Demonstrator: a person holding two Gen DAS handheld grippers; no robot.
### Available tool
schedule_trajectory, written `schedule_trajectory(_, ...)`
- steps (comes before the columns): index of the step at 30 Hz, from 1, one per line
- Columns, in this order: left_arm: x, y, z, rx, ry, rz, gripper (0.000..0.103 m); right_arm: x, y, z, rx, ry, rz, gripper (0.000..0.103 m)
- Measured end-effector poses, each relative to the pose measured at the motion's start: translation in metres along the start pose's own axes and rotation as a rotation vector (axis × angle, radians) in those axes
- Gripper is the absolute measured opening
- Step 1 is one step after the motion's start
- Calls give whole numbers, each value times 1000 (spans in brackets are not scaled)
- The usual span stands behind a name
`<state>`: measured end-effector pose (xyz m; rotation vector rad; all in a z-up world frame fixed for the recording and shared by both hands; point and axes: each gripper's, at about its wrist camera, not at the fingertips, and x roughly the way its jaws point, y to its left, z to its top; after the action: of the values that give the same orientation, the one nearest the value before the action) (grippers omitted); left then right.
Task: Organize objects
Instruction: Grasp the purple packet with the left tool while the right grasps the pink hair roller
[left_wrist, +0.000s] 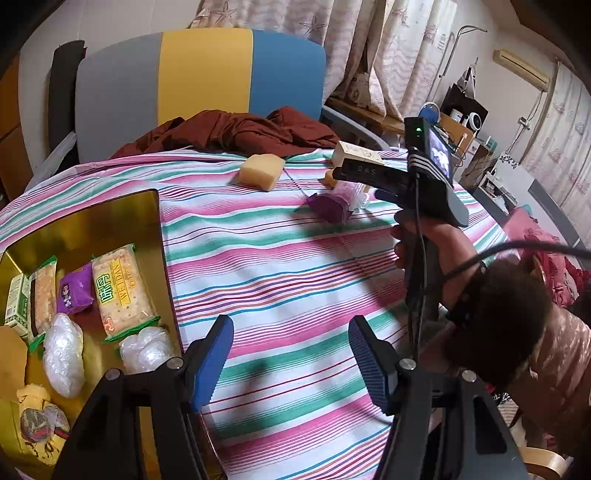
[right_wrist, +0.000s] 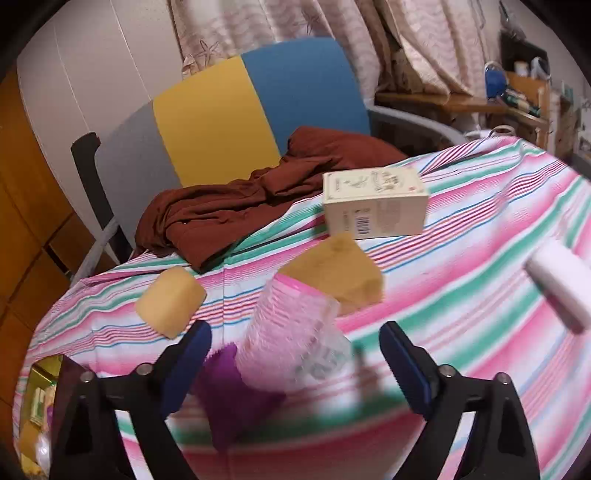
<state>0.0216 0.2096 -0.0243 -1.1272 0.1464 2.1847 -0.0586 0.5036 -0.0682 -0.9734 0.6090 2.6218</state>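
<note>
Left gripper (left_wrist: 291, 363): nearest the lens in the left wrist view; blue pads stand well apart with only striped cloth showing between them; it hangs just right of the gold tray.
Right gripper (right_wrist: 295, 367): jaws spread wide, nothing pressed by either pad; the clear wrapped packet lies in the gap between them, apart from both pads, though blur leaves its edges uncertain.
Clear wrapped packet (right_wrist: 291, 332): pinkish, crinkled, lying on the cloth well right of the gold tray.
Purple packet (right_wrist: 231, 391): touching the clear packet on the side nearer the tray, partly behind the right gripper's left pad.
Yellow sponge block (left_wrist: 261, 171): on the cloth beyond the purple packet, nearer the tray than the other loose items.
Tan sponge block (right_wrist: 340, 275): just behind the clear packet, farther from the tray.
Cream carton (right_wrist: 375, 201): beyond the tan block, near the table's far edge.
Gold tray (left_wrist: 110, 218): at the table's left; holds a cracker pack (left_wrist: 122, 291), a small purple sachet (left_wrist: 75, 290), two clear bundles and further wrapped items.
Striped tablecloth (left_wrist: 280, 266): covers the table beneath the tray.
Brown garment (left_wrist: 236, 134): heaped beyond the tray at the far edge.
Chair (left_wrist: 199, 77): grey, yellow and blue back, behind the garment.
Hand (left_wrist: 424, 251): grips the right gripper's handle, far right of the tray.
</note>
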Motion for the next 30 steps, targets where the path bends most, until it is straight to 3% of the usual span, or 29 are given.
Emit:
schedule_trajectory(2, 2, 0, 1, 1, 4, 5, 65, 9, 0, 1, -8, 10, 5, 73)
schedule_trajectory(5, 7, -1, 3, 4, 12, 1, 65, 19, -3, -2, -8, 34, 18, 66)
schedule_trajectory(15, 40, -12, 35, 28, 12, -30, 65, -2, -29, -12, 58, -10, 18, 64)
schedule_trajectory(18, 58, -18, 48, 37, 19, -18, 65, -18, -43, -19, 76, -32, -19, 64)
schedule_trajectory(26, 118, -52, 79, 173, 37, -7, 66, -57, -76, -41, 124, -73, -136, 64)
schedule_trajectory(30, 147, -57, 98, 180, 48, -32, 66, -64, -94, -50, 196, -86, -130, 64)
